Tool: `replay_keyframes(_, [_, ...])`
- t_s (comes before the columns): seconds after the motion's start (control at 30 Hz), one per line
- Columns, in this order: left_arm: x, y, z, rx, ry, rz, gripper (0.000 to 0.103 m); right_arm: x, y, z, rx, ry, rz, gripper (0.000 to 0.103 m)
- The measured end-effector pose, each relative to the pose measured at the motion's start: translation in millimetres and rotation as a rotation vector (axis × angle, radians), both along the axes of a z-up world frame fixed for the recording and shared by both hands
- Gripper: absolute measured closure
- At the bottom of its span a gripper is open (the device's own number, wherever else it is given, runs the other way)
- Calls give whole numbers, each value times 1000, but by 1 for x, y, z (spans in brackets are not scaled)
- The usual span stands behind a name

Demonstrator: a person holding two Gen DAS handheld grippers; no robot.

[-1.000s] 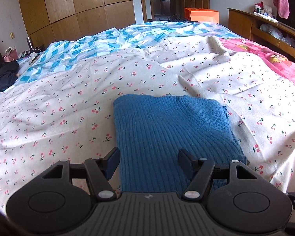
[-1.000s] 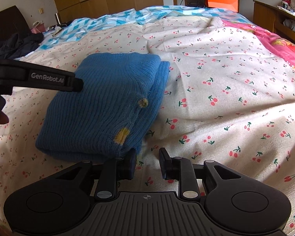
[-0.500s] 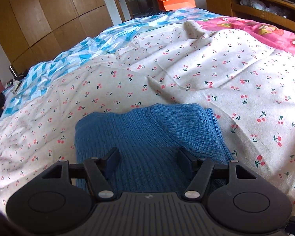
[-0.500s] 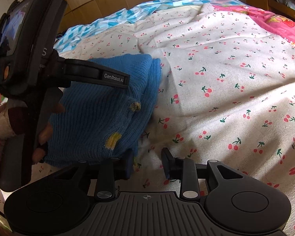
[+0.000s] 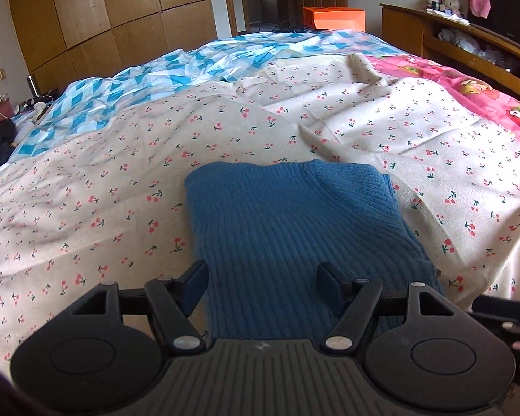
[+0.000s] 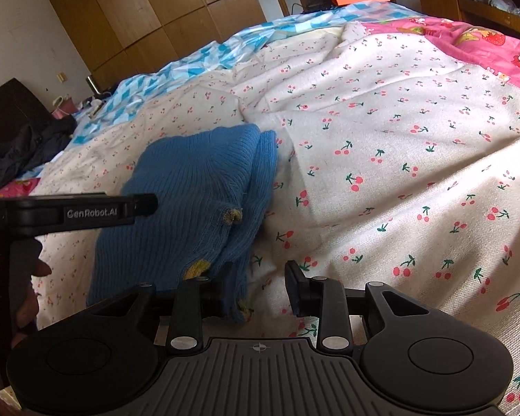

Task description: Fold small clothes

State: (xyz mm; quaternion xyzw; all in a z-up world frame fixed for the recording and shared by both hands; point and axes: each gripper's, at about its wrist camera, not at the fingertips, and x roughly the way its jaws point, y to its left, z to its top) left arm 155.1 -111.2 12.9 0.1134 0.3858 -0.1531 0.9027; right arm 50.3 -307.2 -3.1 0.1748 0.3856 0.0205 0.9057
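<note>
A folded blue knitted sweater lies on the cherry-print bedspread. My left gripper is open, its fingers straddling the sweater's near edge from above. In the right wrist view the sweater shows small yellow patches along its right side. My right gripper is open at the sweater's near right corner, the left finger against the knit, the right finger over the bedspread. The left gripper's finger reaches in from the left over the sweater.
A blue-and-white checked quilt and a pink printed cover lie farther back on the bed. Wooden wardrobes stand behind, a wooden shelf unit to the right, an orange box by the door. Dark clothes lie at the left.
My left gripper has pulled back and tilted up, so more of the sweater and room shows. My right gripper has opened wider at the sweater's corner.
</note>
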Motion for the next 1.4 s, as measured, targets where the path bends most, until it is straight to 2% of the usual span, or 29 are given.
replay_keyframes(0.13, [2,13,-2,-20,5,23,27,13,-3,9,-32,-27,-1,67])
replay_keyframes(0.23, [2,19,0,-31,-4,36,27,36,-6,15,-30,-47,3,67])
replay_keyframes(0.33, [-1,20,1,-11,-35,33,26,67,-10,17,2,-49,0,62])
replay_keyframes(0.5, [0,22,-4,-12,-28,34,25,115,-9,-3,104,3,14,61])
replay_keyframes(0.57, [2,24,-6,-24,-20,43,25,123,-3,-12,94,23,25,60])
replay_keyframes(0.63, [2,25,-7,-32,-16,51,24,121,2,-16,85,4,47,59])
replay_keyframes(0.77, [-3,25,-6,-40,-21,52,24,110,2,-9,51,-43,84,82])
replay_keyframes(0.87, [-6,25,-7,-51,-15,52,24,105,-11,-9,78,-34,64,90])
replay_keyframes(1.0, [-4,19,-18,-24,-6,58,17,105,-18,-16,85,-7,41,90])
replay_keyframes(1.2, [-9,26,-8,-37,-15,87,16,101,-12,-13,42,-18,36,89])
replay_keyframes(1.4, [-20,34,-7,-34,-5,120,15,90,3,-6,-53,-36,50,88])
